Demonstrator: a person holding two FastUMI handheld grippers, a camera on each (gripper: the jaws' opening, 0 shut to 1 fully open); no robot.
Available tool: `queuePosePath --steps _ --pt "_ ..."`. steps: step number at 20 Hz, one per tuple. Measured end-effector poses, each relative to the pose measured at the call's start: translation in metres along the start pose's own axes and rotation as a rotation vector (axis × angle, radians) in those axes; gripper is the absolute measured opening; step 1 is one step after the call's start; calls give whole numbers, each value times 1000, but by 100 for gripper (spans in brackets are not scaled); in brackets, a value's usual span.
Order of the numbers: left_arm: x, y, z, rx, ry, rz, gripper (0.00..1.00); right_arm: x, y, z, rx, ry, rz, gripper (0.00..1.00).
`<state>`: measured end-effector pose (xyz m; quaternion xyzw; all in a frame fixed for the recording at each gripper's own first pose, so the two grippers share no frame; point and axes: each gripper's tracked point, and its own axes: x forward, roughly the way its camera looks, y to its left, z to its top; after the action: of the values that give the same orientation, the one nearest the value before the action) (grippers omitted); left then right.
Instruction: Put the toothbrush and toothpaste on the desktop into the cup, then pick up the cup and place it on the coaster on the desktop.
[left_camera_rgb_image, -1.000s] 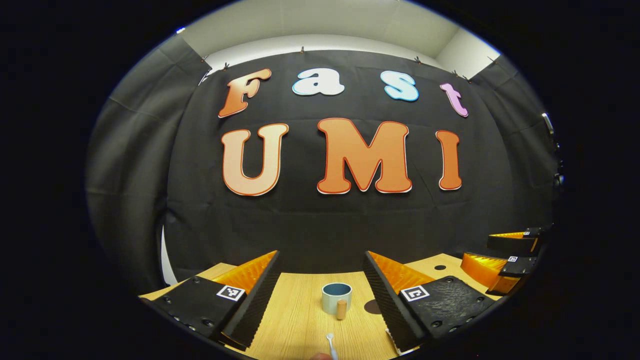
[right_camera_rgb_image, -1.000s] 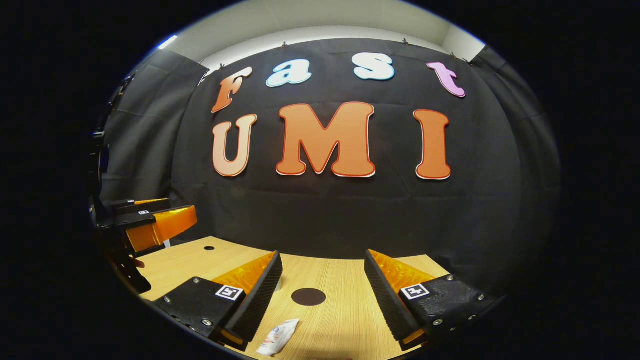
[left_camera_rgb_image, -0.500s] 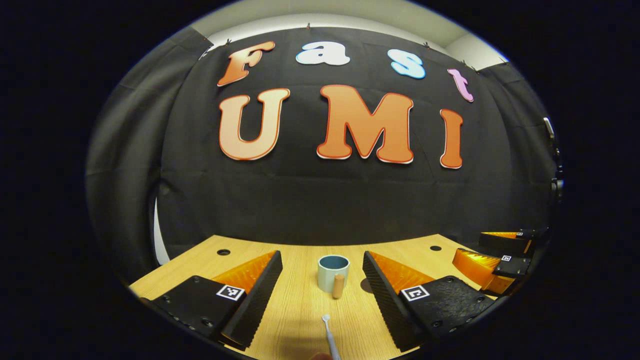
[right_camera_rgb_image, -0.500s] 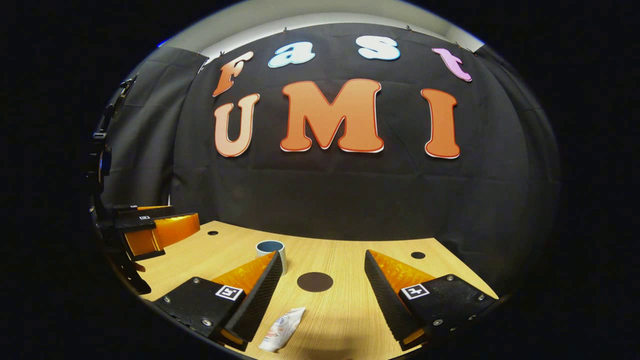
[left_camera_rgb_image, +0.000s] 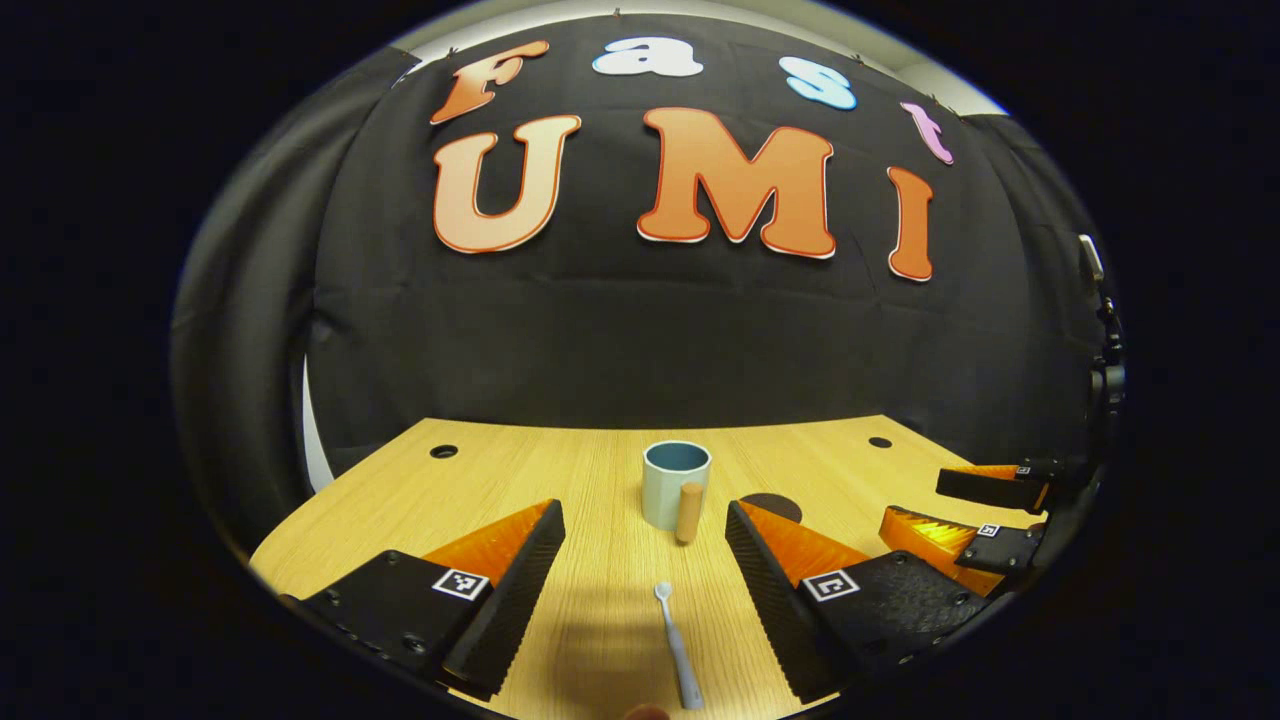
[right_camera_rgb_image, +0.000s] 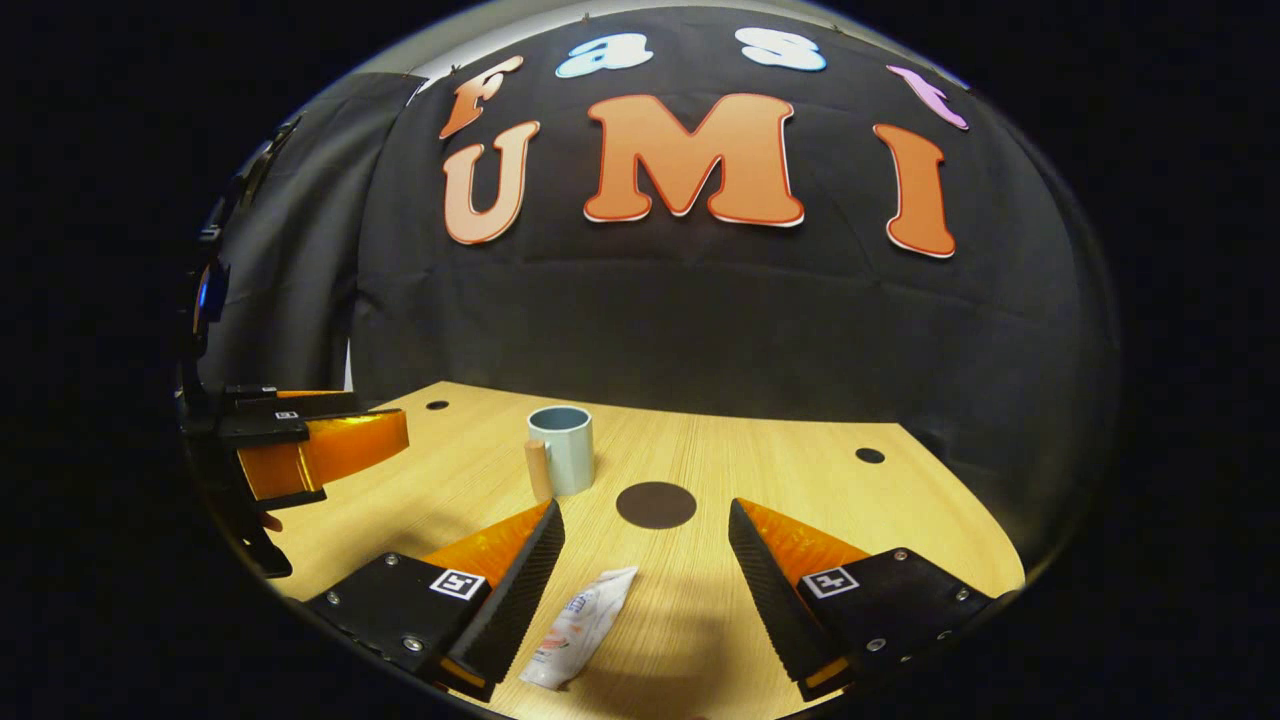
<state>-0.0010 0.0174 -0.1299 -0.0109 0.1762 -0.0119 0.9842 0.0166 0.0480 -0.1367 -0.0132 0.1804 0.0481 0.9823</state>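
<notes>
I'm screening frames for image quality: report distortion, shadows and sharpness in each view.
Left gripper view: strong fisheye bowing of the desk edge; soft shadow ahead of the toothbrush; cup sharp. Right gripper view: same bowing; soft shadow beside the toothpaste; coaster crisp; no glare.

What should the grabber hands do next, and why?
Probably lower the open left hand-held gripper onto the toothbrush, which lies flat on the desktop between its fingers. The cup stands empty just beyond it, and the toothpaste still lies near the open right hand-held gripper.
</notes>
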Motion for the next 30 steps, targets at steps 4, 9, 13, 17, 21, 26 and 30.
queuePosePath --steps 4,9,13,17,21,26,30 --pt "5 2 -23 1 46 0 98 10 13 -27 -26 64 24 99" --pt "16 1 -52 6 107 -6 98 22 26 -57 -58 146 45 99" --pt "24 0 -76 22 166 1 98 30 35 -90 -45 234 66 99" --pt "28 -2 -99 31 252 2 98 29 41 -97 -44 266 75 95" --pt "30 -11 -118 14 326 -11 98 28 45 -109 -59 307 74 86" --pt "27 -10 -135 21 434 14 100 34 48 -127 -19 373 70 75" --pt "31 -10 -157 9 505 33 98 36 47 -125 6 360 60 64"
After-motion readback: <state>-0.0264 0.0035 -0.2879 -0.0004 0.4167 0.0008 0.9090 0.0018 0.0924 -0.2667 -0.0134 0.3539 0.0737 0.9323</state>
